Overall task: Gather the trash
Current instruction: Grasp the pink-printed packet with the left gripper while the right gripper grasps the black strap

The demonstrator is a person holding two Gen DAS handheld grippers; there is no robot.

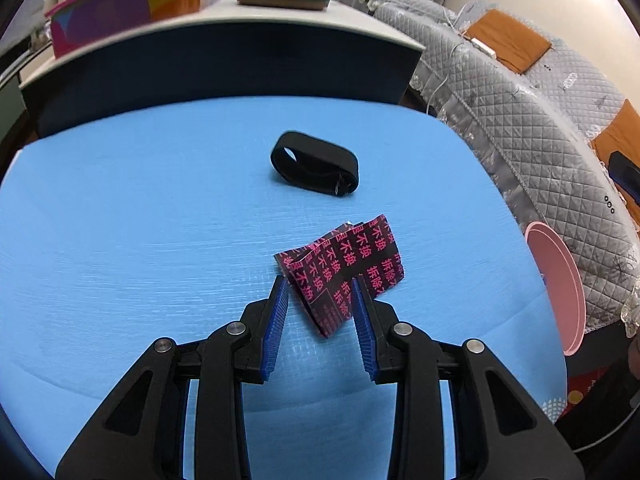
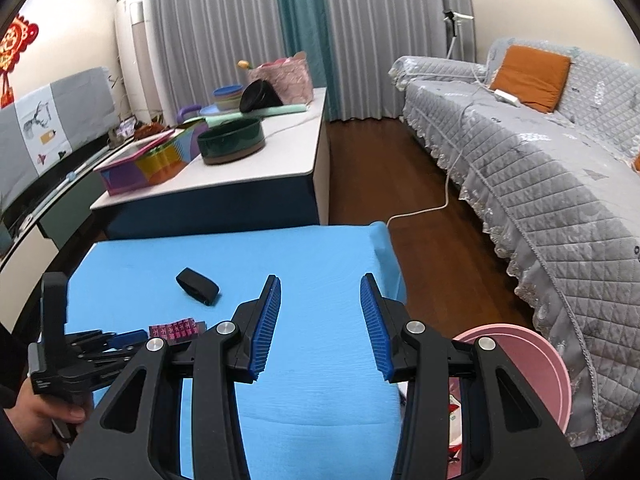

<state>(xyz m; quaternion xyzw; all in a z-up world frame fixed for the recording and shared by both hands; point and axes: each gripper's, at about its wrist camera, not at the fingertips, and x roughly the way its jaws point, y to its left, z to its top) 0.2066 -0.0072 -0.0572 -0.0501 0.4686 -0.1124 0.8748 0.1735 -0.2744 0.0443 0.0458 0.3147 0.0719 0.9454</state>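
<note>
A crumpled black wrapper with pink characters [image 1: 344, 272] lies on the blue table [image 1: 140, 220]. My left gripper [image 1: 320, 284] is open, its blue-padded jaws standing on either side of the wrapper's near end, not closed on it. A black strap loop [image 1: 316, 168] lies farther back on the table. In the right wrist view the wrapper [image 2: 178, 328] sits by the left gripper [image 2: 132, 338], and the strap [image 2: 198, 286] is beyond it. My right gripper [image 2: 320, 280] is open and empty above the table's right part. A pink bin [image 2: 532, 364] stands just off the table's right edge.
The pink bin [image 1: 560, 284] shows at the right in the left wrist view. A white-topped cabinet [image 2: 224, 176] with a colourful box [image 2: 152, 160] and dark bowl [image 2: 232, 140] stands behind the table. A grey quilted sofa [image 2: 540, 160] runs along the right, with wooden floor between.
</note>
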